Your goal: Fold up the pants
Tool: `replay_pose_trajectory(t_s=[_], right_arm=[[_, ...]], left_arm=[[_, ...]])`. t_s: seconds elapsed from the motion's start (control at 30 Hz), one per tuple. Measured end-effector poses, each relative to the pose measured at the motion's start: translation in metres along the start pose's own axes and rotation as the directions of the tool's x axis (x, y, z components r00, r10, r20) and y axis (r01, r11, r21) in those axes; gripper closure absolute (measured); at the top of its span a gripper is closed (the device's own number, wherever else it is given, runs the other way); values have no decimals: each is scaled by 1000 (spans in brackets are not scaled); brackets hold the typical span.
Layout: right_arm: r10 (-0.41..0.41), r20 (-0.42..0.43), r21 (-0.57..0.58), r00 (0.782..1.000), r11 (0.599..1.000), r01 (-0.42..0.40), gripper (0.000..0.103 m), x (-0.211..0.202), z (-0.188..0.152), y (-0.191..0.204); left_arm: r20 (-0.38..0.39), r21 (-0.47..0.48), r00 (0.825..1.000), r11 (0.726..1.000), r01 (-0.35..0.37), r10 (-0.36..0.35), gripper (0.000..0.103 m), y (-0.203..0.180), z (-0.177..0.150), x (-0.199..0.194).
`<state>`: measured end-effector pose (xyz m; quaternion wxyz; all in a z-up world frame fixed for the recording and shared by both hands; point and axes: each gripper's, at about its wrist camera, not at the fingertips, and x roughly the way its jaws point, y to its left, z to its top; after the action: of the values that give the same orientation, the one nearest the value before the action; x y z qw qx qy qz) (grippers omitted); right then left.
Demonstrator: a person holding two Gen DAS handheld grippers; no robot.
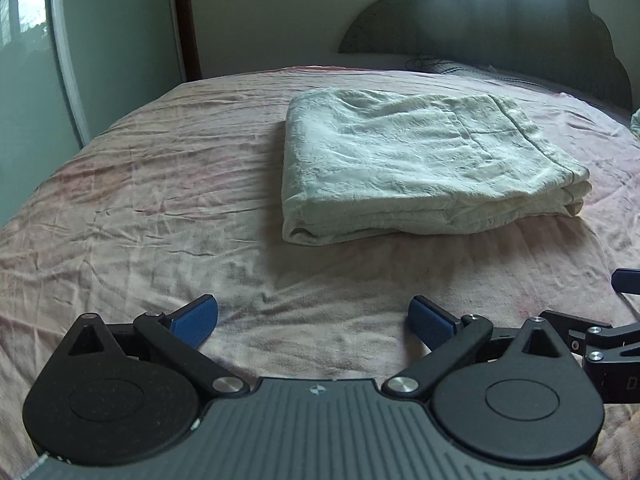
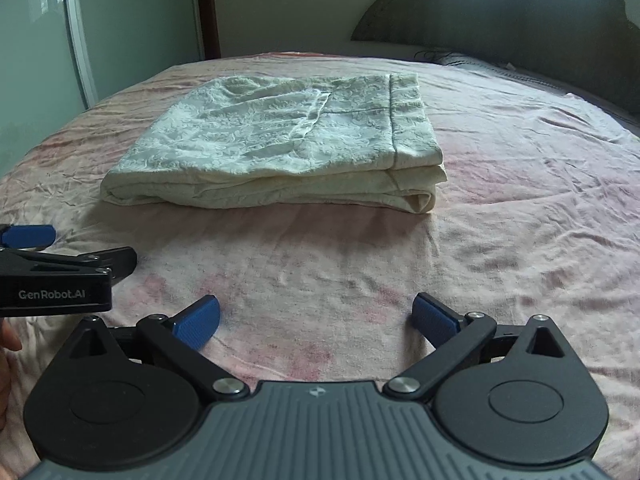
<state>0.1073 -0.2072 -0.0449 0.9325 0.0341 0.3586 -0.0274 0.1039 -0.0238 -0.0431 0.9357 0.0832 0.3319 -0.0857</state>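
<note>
The cream-white pants (image 1: pixel 420 164) lie folded in a flat stack of several layers on the pink bed sheet (image 1: pixel 160 208). They also show in the right wrist view (image 2: pixel 288 144). My left gripper (image 1: pixel 312 322) is open and empty, low over the sheet, well short of the stack. My right gripper (image 2: pixel 316 320) is open and empty too, in front of the stack's near edge. The left gripper's side shows at the left edge of the right wrist view (image 2: pixel 60 276).
A dark scalloped headboard (image 1: pixel 500 24) stands at the far end of the bed. A dark pillow or cloth (image 1: pixel 460 68) lies below it. A pale green wardrobe door (image 1: pixel 100 60) stands to the left.
</note>
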Motion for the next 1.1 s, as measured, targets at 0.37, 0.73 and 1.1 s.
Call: replay_pose_trajectory(t_s=[0.37,0.73,1.1], right_arm=[[52,-1,-56,999,997,-52,0,7,5,-6],[64,48,-50,997,997,-61,0,7,0,-8],[63,48,-51,997,997,-61,0,6,0,-8]], left_arm=[[18,30,1000,999,-21,20,0,0,-3,-2],[16,10,1000,1000,-12,12,0,2,-3,-1],[18,11,1000,1000,-15,15,0,1,-3,-1]])
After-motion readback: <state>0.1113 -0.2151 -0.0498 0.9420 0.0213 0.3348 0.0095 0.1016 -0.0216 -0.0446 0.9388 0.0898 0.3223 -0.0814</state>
